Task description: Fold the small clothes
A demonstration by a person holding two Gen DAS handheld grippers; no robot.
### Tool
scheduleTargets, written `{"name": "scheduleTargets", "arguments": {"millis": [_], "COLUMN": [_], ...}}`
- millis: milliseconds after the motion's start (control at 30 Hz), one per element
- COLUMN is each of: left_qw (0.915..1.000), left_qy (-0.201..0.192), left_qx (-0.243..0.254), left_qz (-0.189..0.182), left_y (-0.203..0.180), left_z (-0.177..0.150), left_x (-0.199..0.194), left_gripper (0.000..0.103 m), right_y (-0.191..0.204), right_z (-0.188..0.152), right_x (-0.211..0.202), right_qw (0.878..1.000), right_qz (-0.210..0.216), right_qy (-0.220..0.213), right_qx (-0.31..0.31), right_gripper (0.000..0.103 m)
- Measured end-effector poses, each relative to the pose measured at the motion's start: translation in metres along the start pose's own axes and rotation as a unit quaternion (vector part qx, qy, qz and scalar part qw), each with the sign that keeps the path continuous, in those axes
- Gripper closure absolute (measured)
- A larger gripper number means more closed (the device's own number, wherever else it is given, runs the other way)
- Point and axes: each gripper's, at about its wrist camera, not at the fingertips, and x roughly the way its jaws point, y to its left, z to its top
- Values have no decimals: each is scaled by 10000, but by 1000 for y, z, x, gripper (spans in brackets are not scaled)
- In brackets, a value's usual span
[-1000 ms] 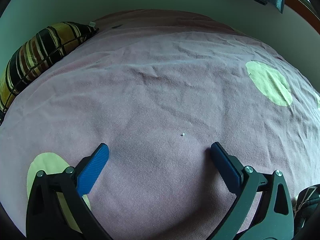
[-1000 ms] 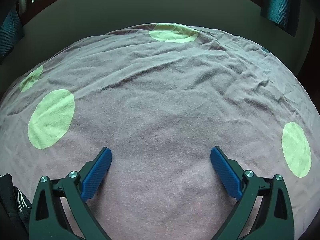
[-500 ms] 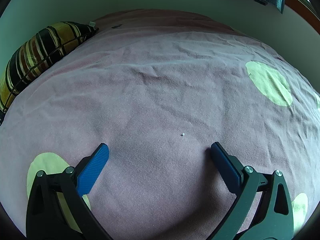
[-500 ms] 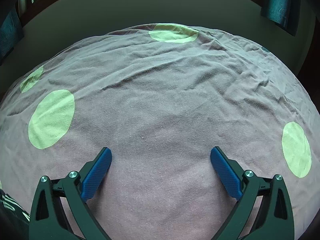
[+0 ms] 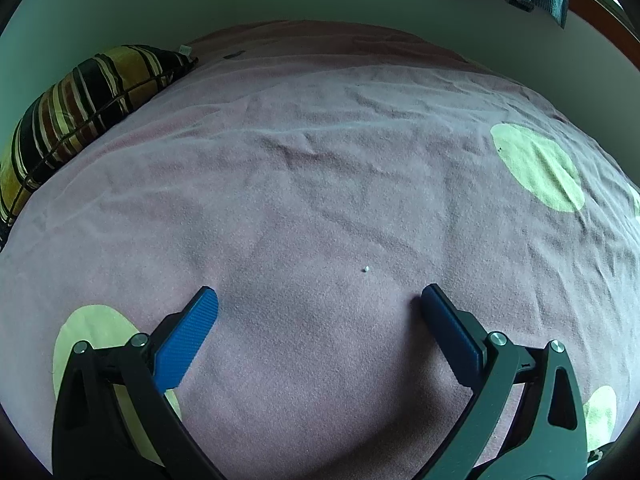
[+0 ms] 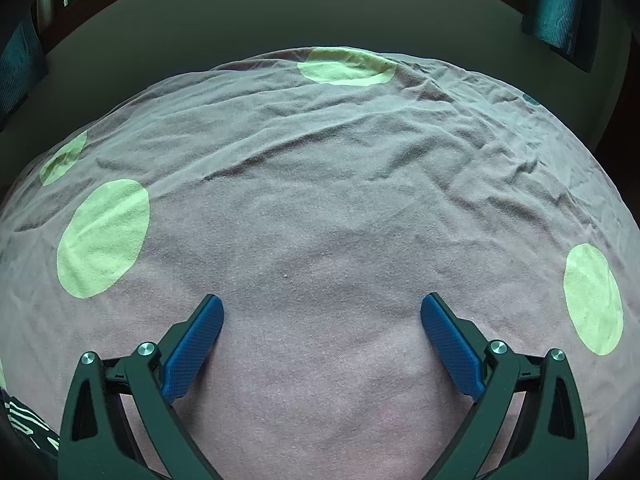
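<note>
Both grippers poised over the bed, no garment between them yet.

Left gripper [image 5: 316,300] and right gripper [image 6: 320,308] hover with jaws wide open and empty above the pink spotted bedspread [image 5: 320,168]. The only likely garment is a dark patterned scrap [image 6: 24,420] at the right view's lower-left edge. Best play, I'd say: bring it onto flat bedspread, clear of the striped pillow [image 5: 80,108], and pinch the corners.
</note>
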Motion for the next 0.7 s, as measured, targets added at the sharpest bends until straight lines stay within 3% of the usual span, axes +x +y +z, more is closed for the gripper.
{"name": "scheduleTargets", "arguments": {"millis": [700], "left_qw": [10000], "left_qy": [11], "left_qx": [-7], "left_qz": [-12], "left_y": [3], "left_z": [3], "left_x": [-1], "left_gripper": [2], "right_y": [5], "right_z": [6], "right_x": [-3], "right_qw": [10000], "right_qz": [-12], "right_qy": [16], "right_qx": [-35], "right_gripper": [4]}}
